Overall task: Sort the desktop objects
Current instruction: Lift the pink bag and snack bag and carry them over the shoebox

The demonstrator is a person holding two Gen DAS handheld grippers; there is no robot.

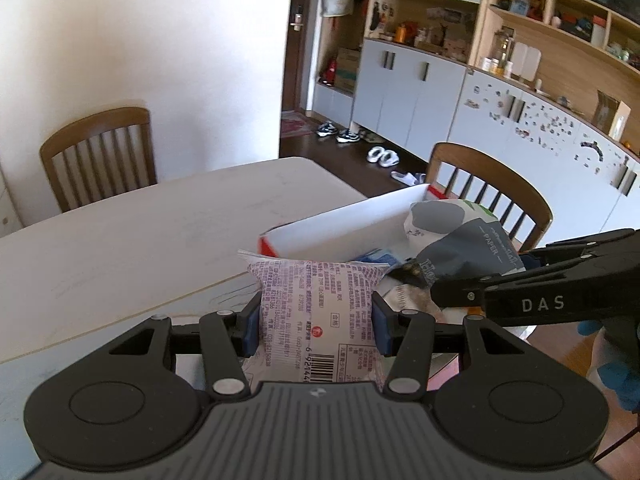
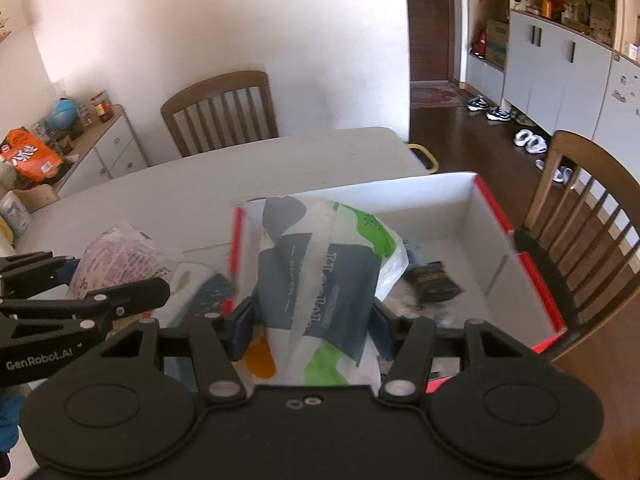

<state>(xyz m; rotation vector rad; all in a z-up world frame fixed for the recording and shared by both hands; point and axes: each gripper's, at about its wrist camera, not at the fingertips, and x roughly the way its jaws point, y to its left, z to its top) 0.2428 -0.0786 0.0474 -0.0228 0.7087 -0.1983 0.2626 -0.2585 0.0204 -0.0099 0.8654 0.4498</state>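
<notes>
The left gripper [image 1: 316, 326] is clamped on a pink-and-white printed packet [image 1: 316, 312], its blue pads [image 1: 382, 328] pressing the packet's two sides so the jaws stand partly apart, as wide as the packet; a barcode shows at the packet's near end. The packet hangs over the near part of the pale table [image 1: 140, 232], just short of an open white box [image 1: 344, 228] with red edges. The right gripper [image 2: 312, 326] likewise grips a soft tissue pack [image 2: 316, 276] printed in grey, green and white, the pads [image 2: 242, 330] squeezing its sides, jaws held partway open by its bulk. That pack sits above the near left corner of the box [image 2: 440, 196], whose floor already holds a small dark packet [image 2: 434, 282] and some blurred items I cannot make out. In the left view the tissue pack [image 1: 460, 240] appears to the right, in front of the box, with the right gripper's black arm reaching in from the right edge and a blue glove [image 1: 616, 368] behind it. In the right view the left gripper and its packet [image 2: 120, 256] show at the left. Two wooden chairs [image 1: 100, 152] stand at the table, one at its far side and one beside the box.
</notes>
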